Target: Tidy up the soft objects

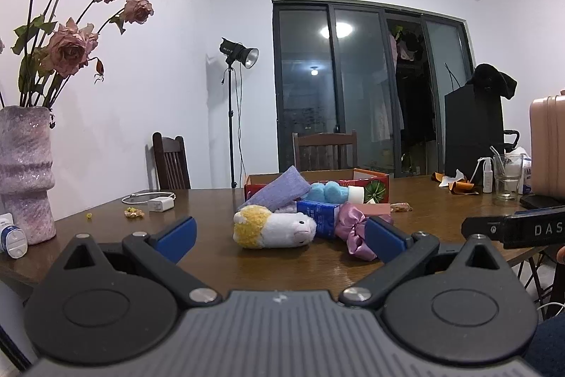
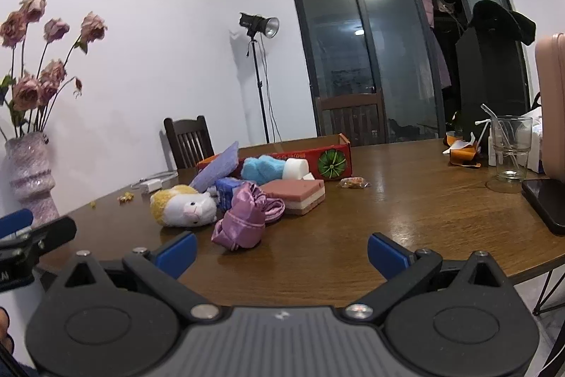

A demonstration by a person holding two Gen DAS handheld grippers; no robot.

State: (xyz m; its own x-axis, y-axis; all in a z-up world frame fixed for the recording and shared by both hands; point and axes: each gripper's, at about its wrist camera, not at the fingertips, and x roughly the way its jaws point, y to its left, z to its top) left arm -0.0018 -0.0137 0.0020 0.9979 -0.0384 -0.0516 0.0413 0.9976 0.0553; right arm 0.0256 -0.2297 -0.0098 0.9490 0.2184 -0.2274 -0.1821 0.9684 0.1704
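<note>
A pile of soft things lies mid-table in front of a red cardboard box (image 1: 374, 188) (image 2: 328, 161). A white and yellow plush sheep (image 1: 273, 227) (image 2: 183, 205) lies nearest, with a pink satin scrunchie (image 1: 351, 230) (image 2: 243, 218) to its right. Behind them are a purple cloth (image 1: 279, 191) (image 2: 215, 170), a blue plush (image 1: 326, 192) (image 2: 263, 168), a blue packet (image 1: 317, 216) (image 2: 226, 191), a white foam roll (image 2: 296, 168) and a pink layered sponge (image 2: 293, 195). My left gripper (image 1: 280, 239) is open just short of the sheep. My right gripper (image 2: 280, 251) is open, near the scrunchie.
A purple vase (image 1: 24, 172) of dried roses stands at the left. A charger with cable (image 1: 159, 202), a glass (image 2: 510, 152), a spray bottle (image 1: 487, 174), a phone (image 2: 545, 205), a wrapped candy (image 2: 353, 182) and a pink case (image 2: 551, 101) also sit on the table. Chairs stand behind it.
</note>
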